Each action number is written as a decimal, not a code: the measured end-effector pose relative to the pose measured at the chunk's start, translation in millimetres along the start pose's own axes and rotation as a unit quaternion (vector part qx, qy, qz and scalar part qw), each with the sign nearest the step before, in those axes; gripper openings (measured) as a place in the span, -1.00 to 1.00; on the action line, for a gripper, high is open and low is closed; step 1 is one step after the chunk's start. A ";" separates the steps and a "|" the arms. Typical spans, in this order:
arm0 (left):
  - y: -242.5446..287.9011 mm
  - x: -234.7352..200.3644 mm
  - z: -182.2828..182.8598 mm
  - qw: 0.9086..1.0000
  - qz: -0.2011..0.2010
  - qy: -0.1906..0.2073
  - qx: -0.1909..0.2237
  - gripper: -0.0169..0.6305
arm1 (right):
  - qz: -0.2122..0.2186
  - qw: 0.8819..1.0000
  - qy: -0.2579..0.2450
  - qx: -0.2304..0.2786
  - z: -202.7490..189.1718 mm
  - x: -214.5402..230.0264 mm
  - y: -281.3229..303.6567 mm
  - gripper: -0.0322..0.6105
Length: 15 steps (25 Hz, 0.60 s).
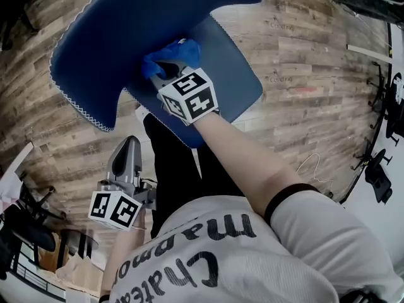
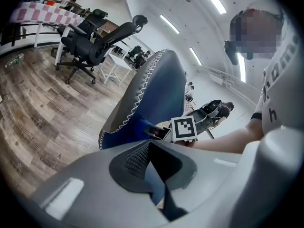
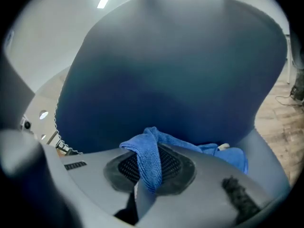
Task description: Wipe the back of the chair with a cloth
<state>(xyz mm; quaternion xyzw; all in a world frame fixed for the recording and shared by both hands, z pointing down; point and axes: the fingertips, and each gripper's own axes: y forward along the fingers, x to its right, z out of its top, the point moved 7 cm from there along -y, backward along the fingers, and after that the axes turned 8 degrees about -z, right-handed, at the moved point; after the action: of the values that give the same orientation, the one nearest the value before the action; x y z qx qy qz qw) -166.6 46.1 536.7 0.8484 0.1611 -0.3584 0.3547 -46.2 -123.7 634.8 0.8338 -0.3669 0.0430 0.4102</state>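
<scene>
The blue chair's back (image 1: 126, 36) fills the top of the head view, with white stitching along its edge and the seat (image 1: 237, 87) below it. My right gripper (image 1: 169, 68) is shut on a blue cloth (image 1: 172, 54) that is pressed against the chair back. In the right gripper view the cloth (image 3: 147, 151) drapes over the shut jaws of the right gripper (image 3: 152, 175), close to the chair back (image 3: 180, 70). My left gripper (image 1: 129, 145) hangs low by the person's side, shut and empty. The left gripper (image 2: 153, 148) looks up at the chair back (image 2: 156, 89) and the cloth (image 2: 137, 127).
Wood plank floor (image 1: 315, 62) surrounds the chair. Black office chairs stand at the right edge (image 1: 382, 169) and further off (image 2: 90, 37). A thin cable (image 1: 312, 166) lies on the floor. Clutter and a box sit at the lower left (image 1: 38, 245).
</scene>
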 end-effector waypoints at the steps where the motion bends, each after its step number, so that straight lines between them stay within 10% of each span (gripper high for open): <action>1: -0.4 -1.0 -0.4 1.000 0.000 -0.001 0.000 -0.94 | 0.013 1.000 -0.004 -0.013 -3.8 -9.5 4.7 -0.75; 15: -9.0 -17.2 5.7 1.000 0.010 -0.007 0.007 -0.94 | 0.150 0.974 -0.140 -0.095 -24.3 -78.2 31.3 -0.75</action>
<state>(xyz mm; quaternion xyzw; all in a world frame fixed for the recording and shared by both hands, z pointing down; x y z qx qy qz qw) -186.1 48.1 542.0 0.8497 0.1478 -0.3622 0.3535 -117.7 -73.5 642.1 0.7241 -0.5440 -0.0485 0.4213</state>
